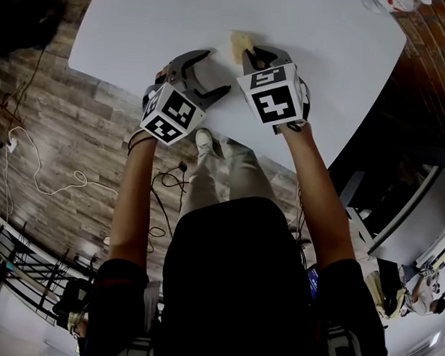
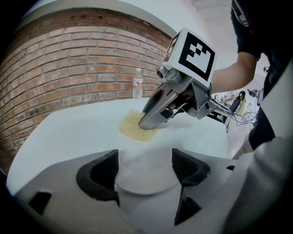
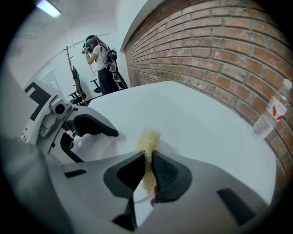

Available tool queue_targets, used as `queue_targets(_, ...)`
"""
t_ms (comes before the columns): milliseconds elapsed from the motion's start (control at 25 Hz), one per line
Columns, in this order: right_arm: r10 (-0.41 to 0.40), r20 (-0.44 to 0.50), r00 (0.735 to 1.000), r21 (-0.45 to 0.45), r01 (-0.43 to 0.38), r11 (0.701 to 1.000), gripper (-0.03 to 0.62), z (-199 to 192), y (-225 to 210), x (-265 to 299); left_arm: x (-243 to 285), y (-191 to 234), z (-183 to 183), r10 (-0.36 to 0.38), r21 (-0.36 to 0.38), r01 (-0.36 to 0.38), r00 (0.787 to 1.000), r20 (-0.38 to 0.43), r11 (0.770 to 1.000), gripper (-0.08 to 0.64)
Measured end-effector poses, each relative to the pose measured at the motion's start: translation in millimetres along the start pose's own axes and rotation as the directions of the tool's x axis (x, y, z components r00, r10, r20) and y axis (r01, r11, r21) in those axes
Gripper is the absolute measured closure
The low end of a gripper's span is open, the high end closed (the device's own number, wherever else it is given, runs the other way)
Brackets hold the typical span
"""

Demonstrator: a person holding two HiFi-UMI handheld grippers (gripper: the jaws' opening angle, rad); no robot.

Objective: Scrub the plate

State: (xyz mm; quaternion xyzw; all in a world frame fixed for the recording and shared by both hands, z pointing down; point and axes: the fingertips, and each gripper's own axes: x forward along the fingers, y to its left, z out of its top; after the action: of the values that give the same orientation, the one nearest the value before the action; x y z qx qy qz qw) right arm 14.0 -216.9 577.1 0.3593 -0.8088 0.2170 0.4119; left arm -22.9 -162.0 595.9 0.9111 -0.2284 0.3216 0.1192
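On the near edge of a white table [image 1: 141, 25], your two grippers sit side by side, both pointing away from you. Your left gripper [image 1: 214, 71] has its jaws spread wide around a small white plate [image 2: 146, 178]. The plate lies flat on the table and fills the gap, its rim meeting both dark pads. The plate is white on white and hard to make out from your head view; seen from the left gripper, nothing lies in it.

Just to the right, your right gripper [image 3: 147, 164] has its jaws narrowed onto a pale yellow sponge [image 1: 240, 44], pinching it so that the sponge squashes thin between the pads and fans out beyond the tips. The sponge's free end rests on the bare table just past the far side of the plate, not on the plate itself.

At the far right corner of the table stands a clear plastic bottle [image 2: 138, 84] with a red and white label, upright and well apart from the grippers; how full it is cannot be told. A brick wall [image 2: 68, 55] runs behind the table. Far off in the room, past the table, a person [image 3: 100, 57] stands near some stands and a chair.
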Motion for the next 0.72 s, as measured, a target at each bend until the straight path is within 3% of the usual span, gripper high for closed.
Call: queue_targets(720, 0.102, -0.013, 0.995, 0.017, -0.102, 0.995, 0.552, -6, 43, 1, -2, 0, 0, 0.002, -0.002, -0.002, 1.0, 0.002, 1.0, 0.21)
